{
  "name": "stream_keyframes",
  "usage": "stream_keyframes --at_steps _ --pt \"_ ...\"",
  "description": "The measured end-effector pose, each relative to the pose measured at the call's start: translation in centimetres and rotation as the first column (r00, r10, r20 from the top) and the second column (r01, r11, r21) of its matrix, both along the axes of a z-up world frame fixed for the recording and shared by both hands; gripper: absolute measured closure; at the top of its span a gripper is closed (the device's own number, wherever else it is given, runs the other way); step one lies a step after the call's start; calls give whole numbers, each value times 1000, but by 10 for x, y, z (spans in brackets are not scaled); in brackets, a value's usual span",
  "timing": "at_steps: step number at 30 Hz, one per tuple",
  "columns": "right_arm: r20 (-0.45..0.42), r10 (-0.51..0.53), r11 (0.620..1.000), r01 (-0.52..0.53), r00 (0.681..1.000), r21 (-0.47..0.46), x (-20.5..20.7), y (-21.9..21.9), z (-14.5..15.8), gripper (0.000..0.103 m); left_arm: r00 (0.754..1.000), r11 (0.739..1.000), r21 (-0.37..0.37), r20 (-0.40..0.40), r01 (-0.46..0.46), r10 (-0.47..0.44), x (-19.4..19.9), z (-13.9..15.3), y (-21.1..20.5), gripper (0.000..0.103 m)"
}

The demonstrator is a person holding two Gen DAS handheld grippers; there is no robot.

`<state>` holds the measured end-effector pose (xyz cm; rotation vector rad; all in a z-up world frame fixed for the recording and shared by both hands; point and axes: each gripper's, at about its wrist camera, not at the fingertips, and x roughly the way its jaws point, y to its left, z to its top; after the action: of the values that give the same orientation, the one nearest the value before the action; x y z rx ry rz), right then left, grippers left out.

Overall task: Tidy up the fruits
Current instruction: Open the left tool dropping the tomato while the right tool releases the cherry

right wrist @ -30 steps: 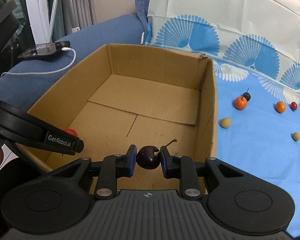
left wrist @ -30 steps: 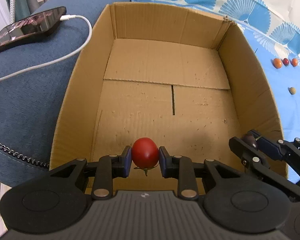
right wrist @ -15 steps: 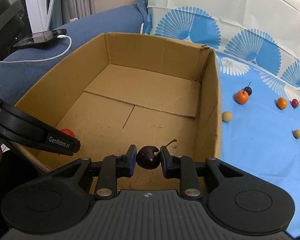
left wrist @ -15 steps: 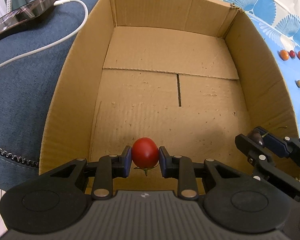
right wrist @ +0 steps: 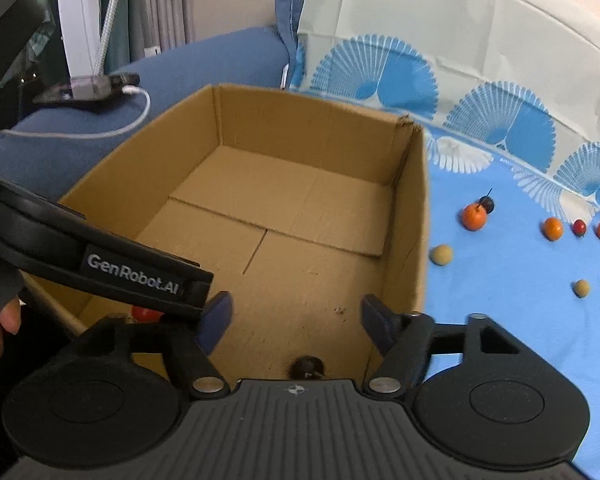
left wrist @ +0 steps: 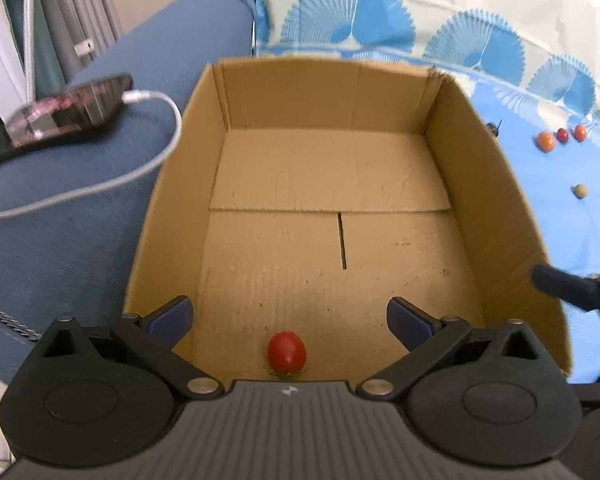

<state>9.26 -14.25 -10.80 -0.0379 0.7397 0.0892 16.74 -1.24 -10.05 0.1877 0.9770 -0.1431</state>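
- Gaping wide over the cardboard box [left wrist: 492, 184]: left gripper [left wrist: 290, 318], right gripper [right wrist: 294, 316].
- Resting on the box floor, by its near wall: cherry tomato [left wrist: 286, 351], dark cherry [right wrist: 306, 367].

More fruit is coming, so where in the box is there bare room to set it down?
The cardboard box floor is bare from the far wall to past the centre slit. The near edge is the crowded part: the red tomato, the dark cherry, and the open left gripper and right gripper.

Both grippers opened — tomato [left wrist: 286, 351], cherry [right wrist: 307, 365] dropped.
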Motion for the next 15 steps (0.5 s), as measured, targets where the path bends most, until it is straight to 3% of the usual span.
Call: stream_keyframes --at_steps 5,15 --pt "38 11 1000 -10 999 -27 -37 -4 18 4 1000 1000 -22 23 -18 19 -28 19 6 0" --pt "114 -21 1000 22 993 -6 -89 -7 49 1 993 992 -57 41 -109 112 -91 35 24 0"
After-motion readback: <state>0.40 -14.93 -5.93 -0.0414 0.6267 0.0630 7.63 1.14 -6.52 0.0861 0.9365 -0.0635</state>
